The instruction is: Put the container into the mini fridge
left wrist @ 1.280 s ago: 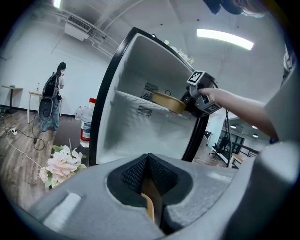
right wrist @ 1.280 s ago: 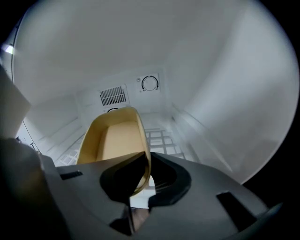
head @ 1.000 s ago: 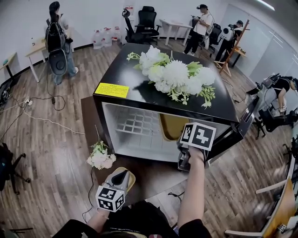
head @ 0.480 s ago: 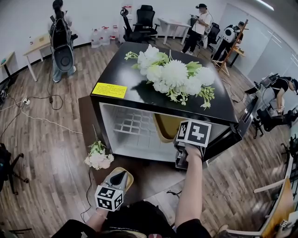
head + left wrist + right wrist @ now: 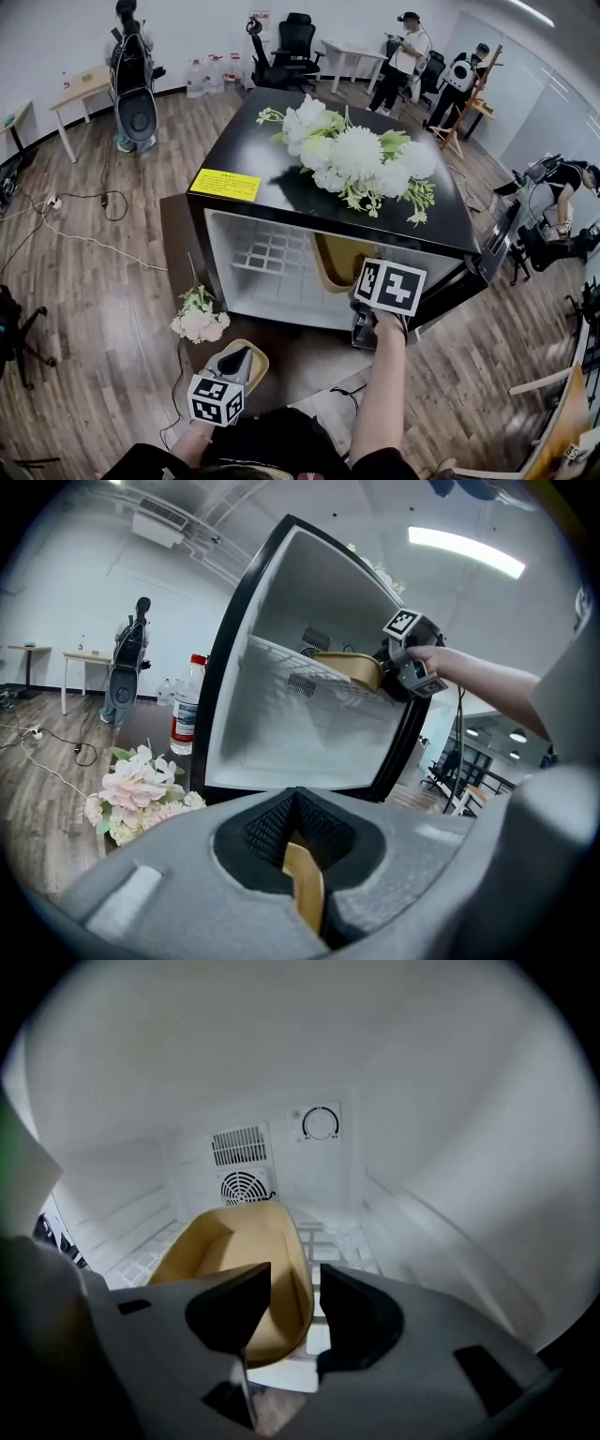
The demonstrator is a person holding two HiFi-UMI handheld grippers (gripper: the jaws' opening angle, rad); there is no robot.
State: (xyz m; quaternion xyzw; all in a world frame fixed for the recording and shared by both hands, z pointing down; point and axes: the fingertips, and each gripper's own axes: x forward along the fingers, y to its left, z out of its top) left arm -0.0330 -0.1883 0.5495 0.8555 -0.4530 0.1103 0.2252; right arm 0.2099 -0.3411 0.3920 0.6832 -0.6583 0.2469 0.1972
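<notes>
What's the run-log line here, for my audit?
tan oval container: on black fridge's wire shelf; right tongs: just opened, its rim between, unpressed; left tongs: shut on second tan container

Open office space — swivel chair [image 5: 298, 39], white desks [image 5: 82, 86], wood-plank floor [image 5: 94, 309].

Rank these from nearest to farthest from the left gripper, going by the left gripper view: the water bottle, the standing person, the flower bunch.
1. The flower bunch: low on the left, just ahead of the left gripper, which is shut on a tan container.
2. The water bottle: behind the flowers, beside the mini fridge.
3. The standing person: far left, across the room.
</notes>
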